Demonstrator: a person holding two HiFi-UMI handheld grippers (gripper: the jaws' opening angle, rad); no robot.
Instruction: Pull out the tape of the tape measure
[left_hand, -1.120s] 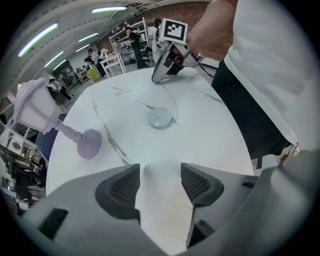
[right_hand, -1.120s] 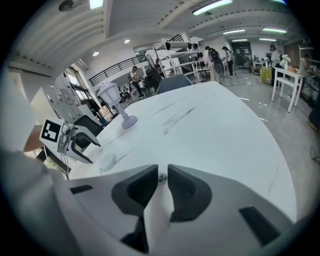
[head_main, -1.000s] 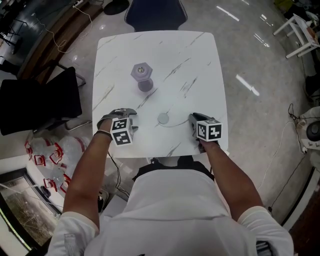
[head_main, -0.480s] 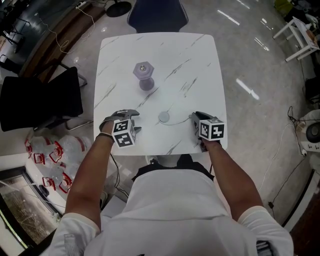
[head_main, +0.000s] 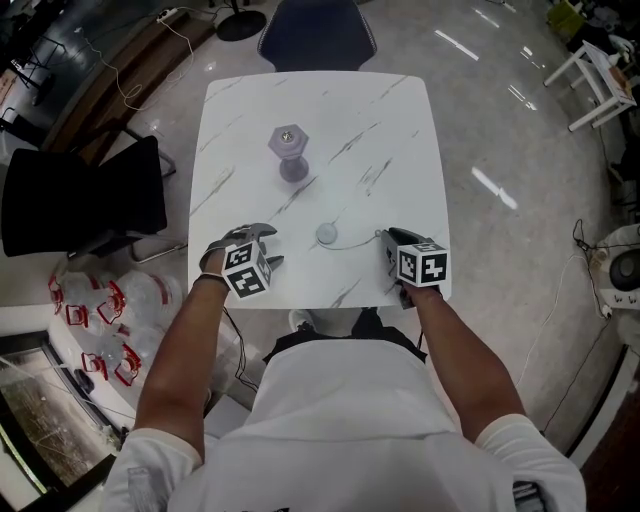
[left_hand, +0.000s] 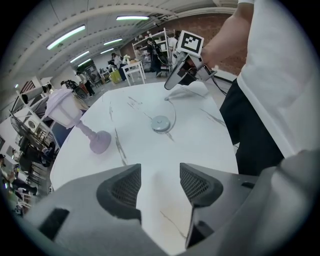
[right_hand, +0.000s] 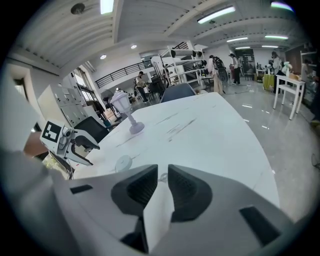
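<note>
A small round grey tape measure (head_main: 327, 234) lies on the white marble table (head_main: 390, 130), near the middle of its front half. A thin tape (head_main: 355, 247) curves from it to my right gripper (head_main: 385, 240), whose jaws stand nearly together on the tape's ringed end. In the left gripper view the same tape (left_hand: 174, 112) runs from the tape measure (left_hand: 160, 123) up to that gripper's tips. My left gripper (head_main: 268, 246) hovers over the table's front left, open, with nothing between its pads (left_hand: 125, 187).
A pale purple lamp-shaped object (head_main: 287, 153) stands behind the tape measure. A black chair (head_main: 80, 195) is left of the table, a dark blue chair (head_main: 315, 30) at its far side. Red-and-white items (head_main: 100, 320) lie on the floor at the left.
Both grippers and the tape measure keep their places; only the head view has shifted slightly.
</note>
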